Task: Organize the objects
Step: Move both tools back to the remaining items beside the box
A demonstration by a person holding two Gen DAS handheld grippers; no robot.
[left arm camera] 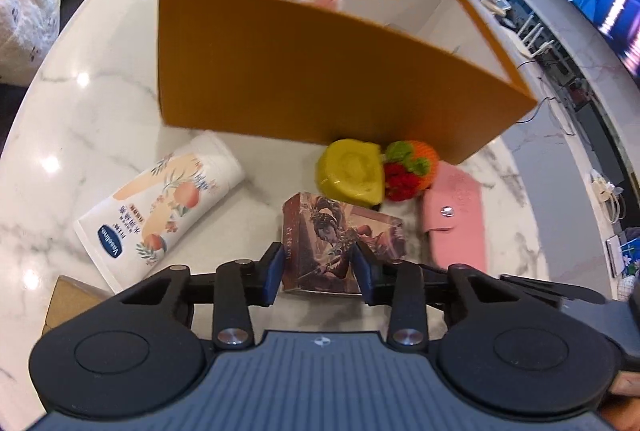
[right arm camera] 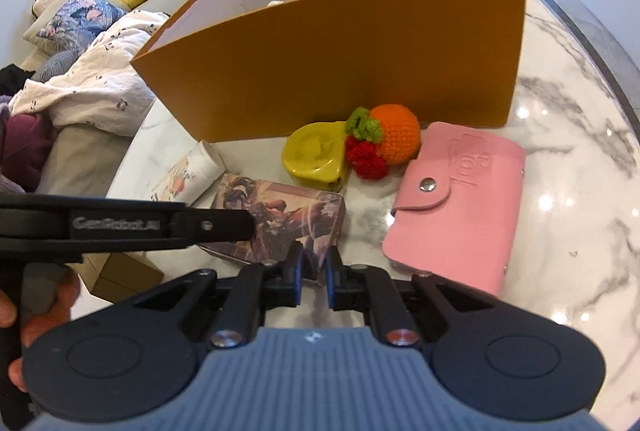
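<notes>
Left gripper [left arm camera: 318, 273] clamps the card box [left arm camera: 340, 243] — right gripper [right arm camera: 313, 273], nearly closed, empty, beside its corner.

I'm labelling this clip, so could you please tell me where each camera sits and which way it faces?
Left wrist: on the left gripper, facing the orange box; its blue pads flank the illustrated box.
Right wrist: on the right gripper, facing the same box; the left gripper and a hand show.
Shared: pink card holder, crochet fruit.
</notes>
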